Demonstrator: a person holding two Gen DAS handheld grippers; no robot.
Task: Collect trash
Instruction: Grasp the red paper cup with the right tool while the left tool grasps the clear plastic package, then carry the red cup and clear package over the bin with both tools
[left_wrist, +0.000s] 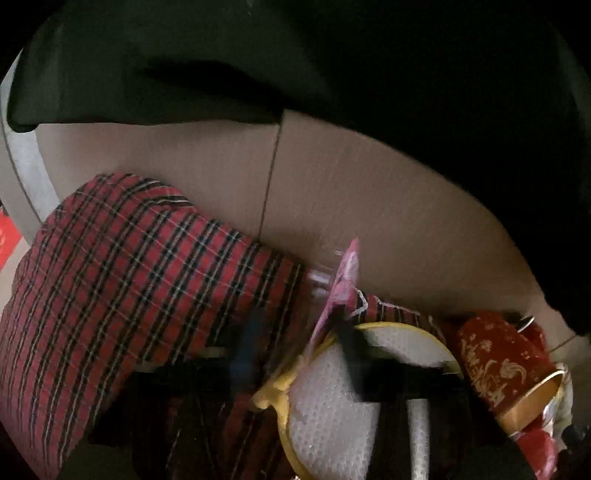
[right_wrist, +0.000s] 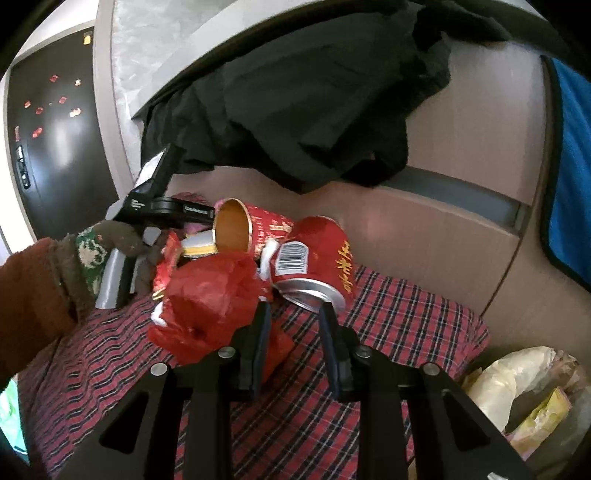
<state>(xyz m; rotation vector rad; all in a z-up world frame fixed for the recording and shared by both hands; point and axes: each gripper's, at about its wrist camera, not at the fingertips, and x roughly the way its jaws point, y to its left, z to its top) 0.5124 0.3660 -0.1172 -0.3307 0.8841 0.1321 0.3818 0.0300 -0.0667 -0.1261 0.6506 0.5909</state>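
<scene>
Trash heap on red plaid cloth (right_wrist: 388, 314), uncollected: crushed red can (right_wrist: 314, 266), red paper cup (right_wrist: 251, 229) on its side, interior appearing empty, red plastic bag (right_wrist: 210, 295). White bag (right_wrist: 517, 384) at right edge holds yellow-printed wrappers.

Left gripper (left_wrist: 299, 339): blurred, jaws narrow around pink wrapper (left_wrist: 345, 280); firm pinch uncertain.

Right gripper (right_wrist: 295, 314): jaws half apart, empty, just short of can.

Judgement: task early; most items left.
</scene>
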